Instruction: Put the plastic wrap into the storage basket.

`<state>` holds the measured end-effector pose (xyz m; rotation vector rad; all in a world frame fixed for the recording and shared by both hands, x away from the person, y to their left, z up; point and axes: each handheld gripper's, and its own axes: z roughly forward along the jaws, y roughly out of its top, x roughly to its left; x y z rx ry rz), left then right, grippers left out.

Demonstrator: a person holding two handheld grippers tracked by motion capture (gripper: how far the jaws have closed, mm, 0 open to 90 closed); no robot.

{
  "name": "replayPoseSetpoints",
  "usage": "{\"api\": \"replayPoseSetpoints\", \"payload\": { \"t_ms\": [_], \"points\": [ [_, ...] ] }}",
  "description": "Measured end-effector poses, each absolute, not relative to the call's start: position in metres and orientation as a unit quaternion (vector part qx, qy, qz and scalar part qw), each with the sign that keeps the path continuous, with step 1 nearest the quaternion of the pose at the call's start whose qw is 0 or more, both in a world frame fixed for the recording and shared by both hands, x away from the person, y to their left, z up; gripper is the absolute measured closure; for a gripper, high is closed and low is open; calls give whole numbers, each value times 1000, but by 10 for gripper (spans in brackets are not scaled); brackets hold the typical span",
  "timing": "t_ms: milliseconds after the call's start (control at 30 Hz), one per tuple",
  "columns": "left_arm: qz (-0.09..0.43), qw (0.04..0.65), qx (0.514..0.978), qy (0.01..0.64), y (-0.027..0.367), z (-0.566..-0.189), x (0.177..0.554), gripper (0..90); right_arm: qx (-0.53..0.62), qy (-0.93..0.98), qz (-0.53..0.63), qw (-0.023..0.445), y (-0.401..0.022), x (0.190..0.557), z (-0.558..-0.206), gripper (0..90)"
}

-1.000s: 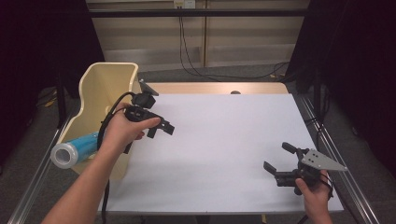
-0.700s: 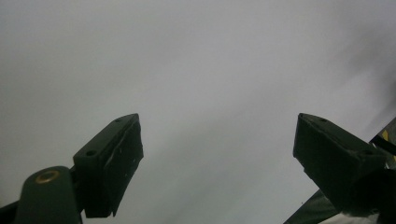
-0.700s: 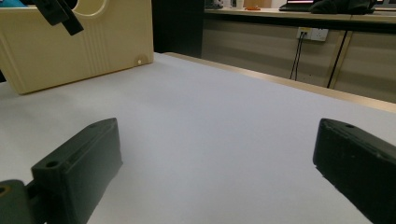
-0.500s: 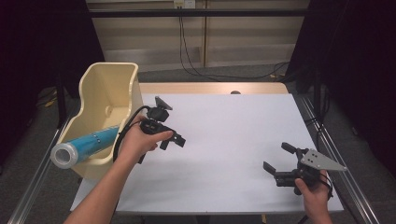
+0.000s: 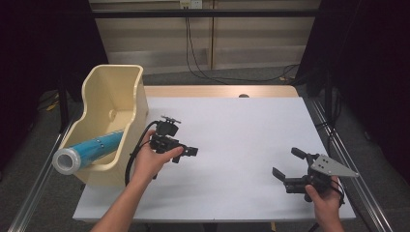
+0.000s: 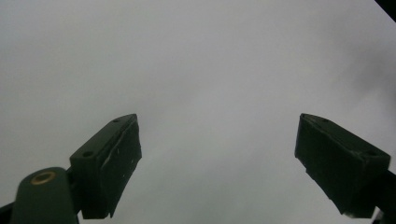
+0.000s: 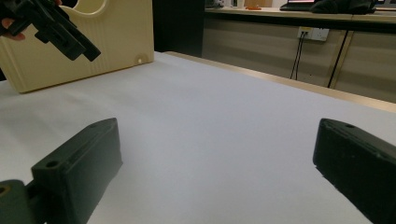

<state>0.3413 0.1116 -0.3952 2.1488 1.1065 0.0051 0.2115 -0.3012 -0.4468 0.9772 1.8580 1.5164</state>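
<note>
Right gripper (image 5: 286,170) rests low on the white table (image 5: 241,125), jaws spread, empty; farther off to its left, the left gripper (image 5: 186,153) hovers, jaws just opening, nothing between; beyond it, a blue roll (image 5: 87,151) lies in the cream bin (image 5: 116,92).

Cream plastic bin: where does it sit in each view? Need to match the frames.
High view: cream plastic bin at the left table edge, a blue tube lying in it.
Left gripper view: not there, just white tabletop between the jaws.
Right gripper view: upper left, behind the left tool.
Shared landmark: the white tabletop.
</note>
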Motion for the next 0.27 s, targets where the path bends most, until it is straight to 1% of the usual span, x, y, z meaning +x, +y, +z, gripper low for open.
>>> {"api": "replayPoseSetpoints", "payload": {
  "t_ms": [133, 267],
  "points": [
    [29, 373, 831, 410, 111, -403, 332, 120, 361, 692, 562, 273, -300, 212, -447, 6],
    [49, 402, 819, 407, 113, -408, 326, 110, 361, 692, 562, 273, -301, 212, -447, 6]
  ]
}}
